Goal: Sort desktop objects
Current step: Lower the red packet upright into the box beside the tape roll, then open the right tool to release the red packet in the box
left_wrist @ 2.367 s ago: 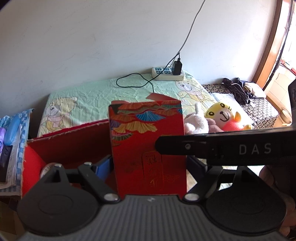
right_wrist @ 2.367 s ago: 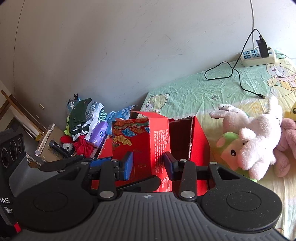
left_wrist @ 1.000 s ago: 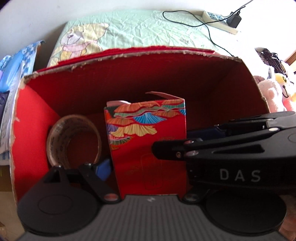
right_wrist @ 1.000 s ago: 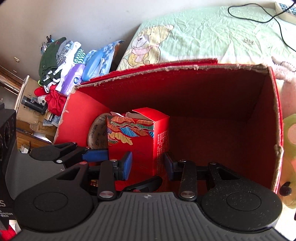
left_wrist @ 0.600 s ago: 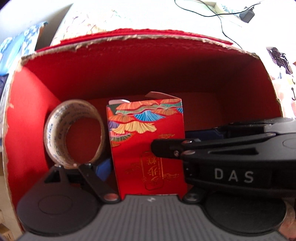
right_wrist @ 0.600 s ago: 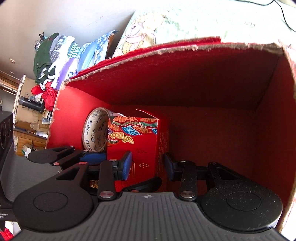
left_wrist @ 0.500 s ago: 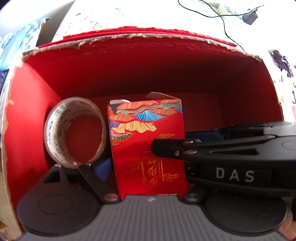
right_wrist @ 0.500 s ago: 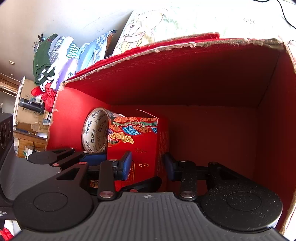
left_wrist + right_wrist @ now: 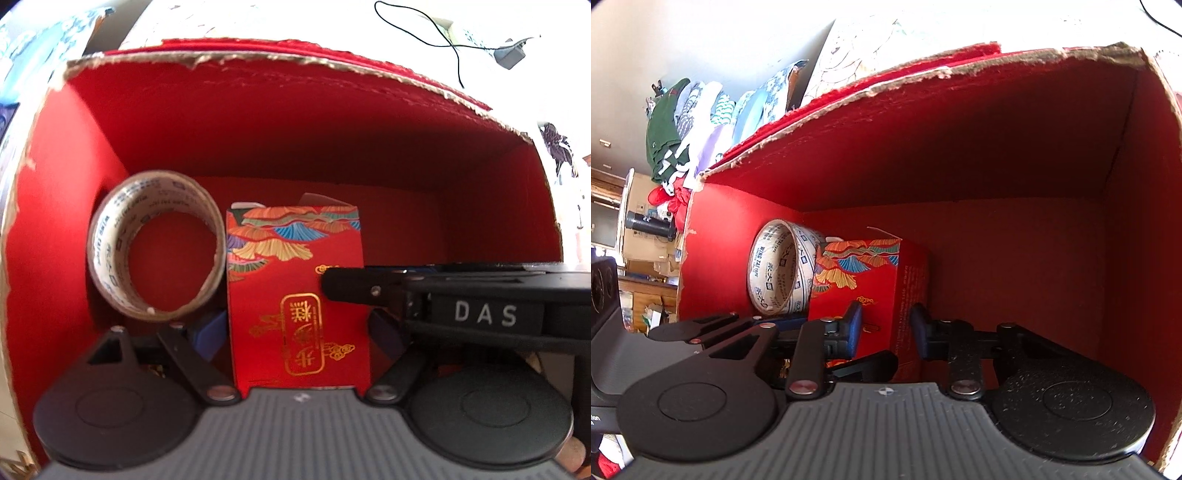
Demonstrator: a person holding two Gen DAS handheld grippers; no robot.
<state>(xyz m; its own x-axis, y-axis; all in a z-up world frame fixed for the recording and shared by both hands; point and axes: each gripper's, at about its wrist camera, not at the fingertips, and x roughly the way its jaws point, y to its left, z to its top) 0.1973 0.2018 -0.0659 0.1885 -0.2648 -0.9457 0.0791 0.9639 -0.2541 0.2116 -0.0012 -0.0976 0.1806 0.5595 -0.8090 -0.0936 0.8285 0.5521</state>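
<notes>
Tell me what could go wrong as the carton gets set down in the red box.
1. The carton stands right beside the tape roll; a nudge could roll the tape.
2. Both grippers, left and right, flank the carton; opening them unevenly may tip the tall carton.
3. Whether it has reached the floor of the red box is unclear; an early release could drop it.

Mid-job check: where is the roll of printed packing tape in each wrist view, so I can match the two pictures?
Left wrist view: the roll of printed packing tape stands on edge at left of centre, against the small red patterned carton.
Right wrist view: it sits left of centre, by the big red cardboard box's left wall.
Shared landmark: the small carton, immediately right of the tape in both.
</notes>
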